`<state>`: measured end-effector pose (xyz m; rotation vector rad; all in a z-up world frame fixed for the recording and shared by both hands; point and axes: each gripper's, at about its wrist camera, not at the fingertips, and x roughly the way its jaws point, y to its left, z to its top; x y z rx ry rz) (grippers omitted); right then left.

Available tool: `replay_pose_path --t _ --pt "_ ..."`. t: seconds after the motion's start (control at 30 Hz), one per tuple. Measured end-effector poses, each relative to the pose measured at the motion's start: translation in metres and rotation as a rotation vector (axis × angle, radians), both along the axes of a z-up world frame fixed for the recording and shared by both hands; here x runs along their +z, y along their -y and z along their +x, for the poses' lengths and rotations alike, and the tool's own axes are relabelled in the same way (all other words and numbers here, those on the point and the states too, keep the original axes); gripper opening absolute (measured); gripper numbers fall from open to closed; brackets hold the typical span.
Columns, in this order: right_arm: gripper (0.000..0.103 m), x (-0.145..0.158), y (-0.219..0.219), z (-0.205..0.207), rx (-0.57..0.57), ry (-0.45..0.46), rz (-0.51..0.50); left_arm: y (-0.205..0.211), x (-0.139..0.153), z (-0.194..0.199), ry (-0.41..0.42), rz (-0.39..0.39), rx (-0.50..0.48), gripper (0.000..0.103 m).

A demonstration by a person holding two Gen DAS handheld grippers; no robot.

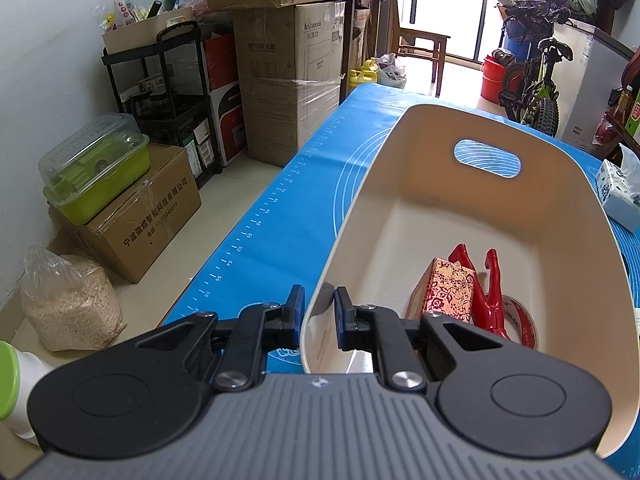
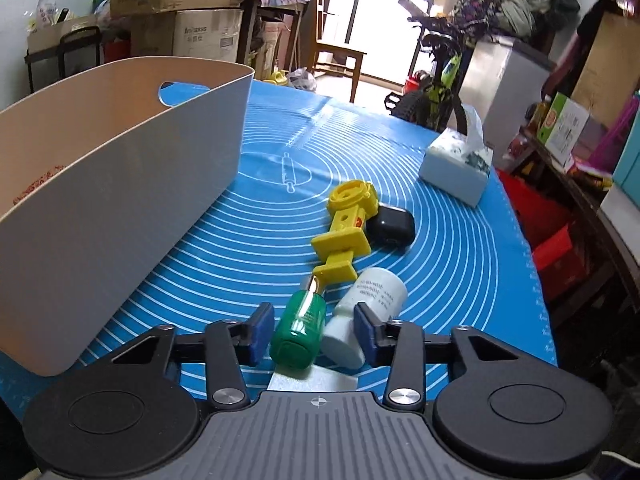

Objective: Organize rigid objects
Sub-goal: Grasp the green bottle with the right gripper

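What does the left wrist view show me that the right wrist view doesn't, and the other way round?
Only the left wrist view: the left gripper clamped on the bin's near rim, and inside the bin the patterned red box, red clip and tape roll.

Only the right wrist view: the right gripper open around the green bottle and white bottle, plus the yellow toy and black case.

Both: the beige bin, blue mat and tissue box.

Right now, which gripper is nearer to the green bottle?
Right. The right gripper has the green bottle between its open fingers. The left gripper is away at the beige bin, clamped on its rim.
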<state>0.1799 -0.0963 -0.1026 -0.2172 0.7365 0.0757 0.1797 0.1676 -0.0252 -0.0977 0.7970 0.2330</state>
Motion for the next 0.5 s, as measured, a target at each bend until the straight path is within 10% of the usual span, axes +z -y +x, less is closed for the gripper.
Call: replay_pose_path --t 0.5 --pt "0.034 0.004 0.016 0.001 -0.008 -0.018 0.094 0.000 0.000 0.000 0.000 0.001 -0.001 0.018"
